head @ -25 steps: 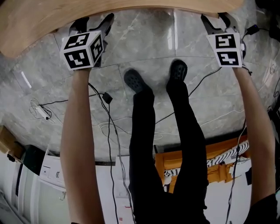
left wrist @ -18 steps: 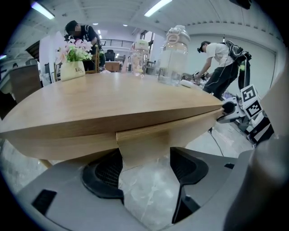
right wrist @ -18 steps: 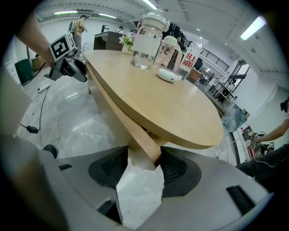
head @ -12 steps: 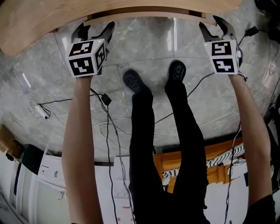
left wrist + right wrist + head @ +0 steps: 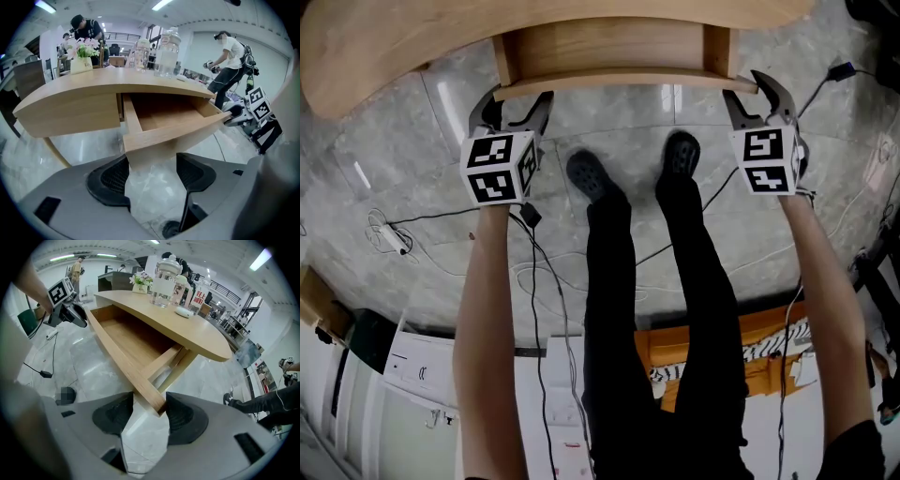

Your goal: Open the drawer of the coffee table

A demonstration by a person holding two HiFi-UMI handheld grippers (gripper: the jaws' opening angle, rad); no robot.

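Left hand-held gripper (image 5: 151, 176) wide, drawer (image 5: 173, 131) front's corner between its jaws | right hand-held gripper (image 5: 143, 416) wide too, straddling the other corner | drawer partly out from table (image 5: 70, 112) | glass jars (image 5: 165, 284) on top, gripper views only | head view alone: shoes (image 5: 589, 173) on the floor.

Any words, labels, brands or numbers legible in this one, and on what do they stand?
Nothing can be read outright.
White sign with red characters behind the light wooden coffee table: too blurred to read.
White band on the clear glass jar: no print legible.
Black-and-white marker cubes: square patterns only, no letters.
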